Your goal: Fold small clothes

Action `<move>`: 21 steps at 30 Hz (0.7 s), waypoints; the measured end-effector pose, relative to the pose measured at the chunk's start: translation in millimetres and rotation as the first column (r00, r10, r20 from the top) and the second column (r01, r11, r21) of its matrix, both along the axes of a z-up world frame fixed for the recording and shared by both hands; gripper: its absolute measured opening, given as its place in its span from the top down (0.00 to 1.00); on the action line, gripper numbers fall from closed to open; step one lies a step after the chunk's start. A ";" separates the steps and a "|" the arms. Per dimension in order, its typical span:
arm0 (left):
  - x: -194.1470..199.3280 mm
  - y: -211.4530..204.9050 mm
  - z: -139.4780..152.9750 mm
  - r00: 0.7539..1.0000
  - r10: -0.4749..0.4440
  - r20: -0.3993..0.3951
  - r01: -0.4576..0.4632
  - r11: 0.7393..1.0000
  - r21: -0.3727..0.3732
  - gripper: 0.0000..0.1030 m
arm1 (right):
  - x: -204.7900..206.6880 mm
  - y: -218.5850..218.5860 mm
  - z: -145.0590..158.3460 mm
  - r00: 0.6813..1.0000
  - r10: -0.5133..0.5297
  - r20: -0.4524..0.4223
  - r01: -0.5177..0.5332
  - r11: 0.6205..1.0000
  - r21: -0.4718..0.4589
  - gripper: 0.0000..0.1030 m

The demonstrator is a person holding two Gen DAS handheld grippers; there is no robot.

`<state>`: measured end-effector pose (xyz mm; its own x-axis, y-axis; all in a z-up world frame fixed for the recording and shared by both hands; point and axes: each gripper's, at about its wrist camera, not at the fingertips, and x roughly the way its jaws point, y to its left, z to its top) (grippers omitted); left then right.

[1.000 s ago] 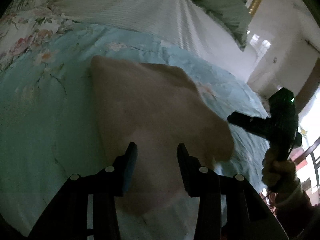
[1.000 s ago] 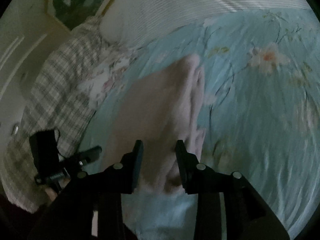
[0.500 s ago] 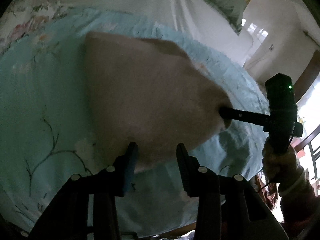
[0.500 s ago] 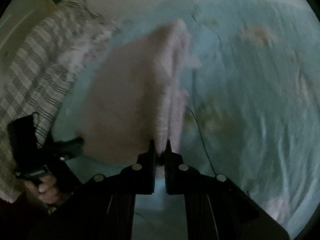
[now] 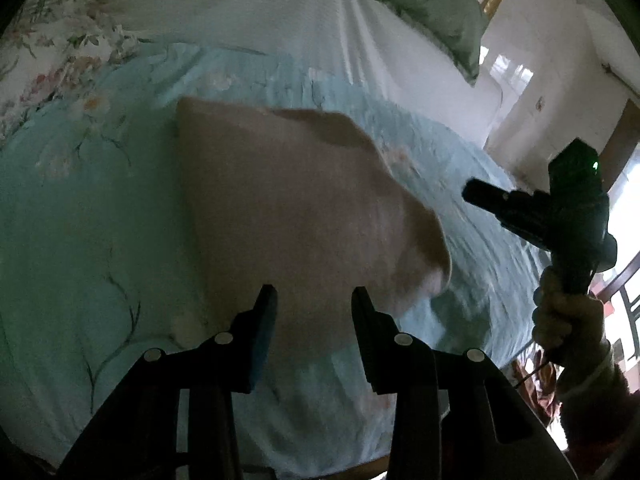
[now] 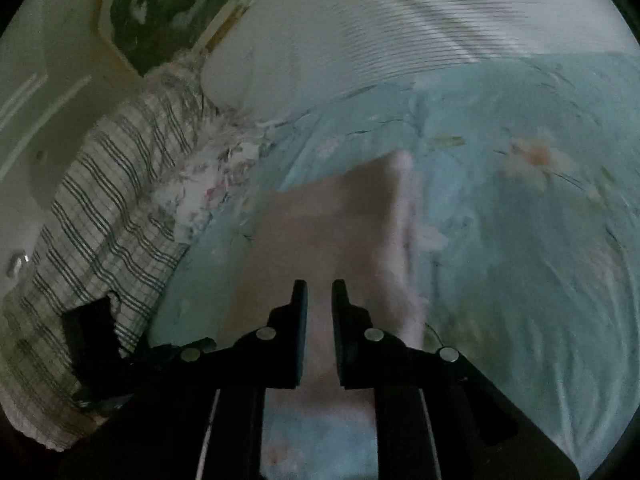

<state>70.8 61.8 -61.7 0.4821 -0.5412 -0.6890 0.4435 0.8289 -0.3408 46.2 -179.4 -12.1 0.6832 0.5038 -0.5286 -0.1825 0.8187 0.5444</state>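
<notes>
Left tongs (image 5: 313,308): black plastic, two flat-sided fingers w/ blue-ish pad on the left one, round silver screw heads along the linkage. Right tongs (image 6: 319,300): same black build, four silver screws. From the left cam, the right unit is a black pistol-grip body w/ green LED; hand (image 5: 568,320) wears a pale knit glove, dark reddish sleeve.

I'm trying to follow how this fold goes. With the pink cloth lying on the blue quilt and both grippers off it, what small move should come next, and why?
Probably bring the left gripper down to pinch the near edge of the pink cloth. Its jaws stand open just above that edge, while the right gripper, its jaws opening, is up and clear of the cloth, which lies loose on the blue quilt.
</notes>
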 end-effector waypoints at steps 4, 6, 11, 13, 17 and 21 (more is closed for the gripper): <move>26.1 -6.9 11.6 0.998 0.046 0.043 -0.047 0.999 0.003 0.63 | 40.0 16.6 -16.1 0.998 -0.039 -0.042 0.038 0.999 -0.026 0.87; 48.1 -6.9 9.5 0.995 0.088 0.037 -0.089 0.996 0.004 0.63 | 51.4 14.2 -28.6 0.995 -0.073 -0.075 0.070 0.997 -0.044 0.87; 74.5 -20.6 -17.3 0.992 0.120 -0.030 -0.117 0.989 0.088 0.67 | 64.6 -1.3 -74.0 0.984 -0.095 -0.149 0.094 0.995 -0.017 1.00; 74.6 -25.7 -23.1 0.993 0.117 -0.014 -0.114 0.987 0.114 0.67 | 65.9 -4.0 -72.9 0.985 -0.095 -0.146 0.094 0.995 -0.012 1.00; 72.5 -30.5 -22.8 0.992 0.127 0.007 -0.126 0.981 0.150 0.67 | 58.0 -9.7 -70.5 0.988 -0.092 -0.125 0.088 0.996 -0.031 1.00; 53.5 -19.7 -12.3 0.994 0.107 0.005 -0.107 0.989 0.102 0.67 | 23.7 -14.3 -54.8 0.994 -0.063 -0.095 0.062 0.998 -0.006 0.98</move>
<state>124.3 42.0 -74.0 0.5331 -0.4136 -0.7380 0.3500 0.9020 -0.2527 69.9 -193.6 -66.9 0.6601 0.4602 -0.5937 -0.0786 0.8284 0.5546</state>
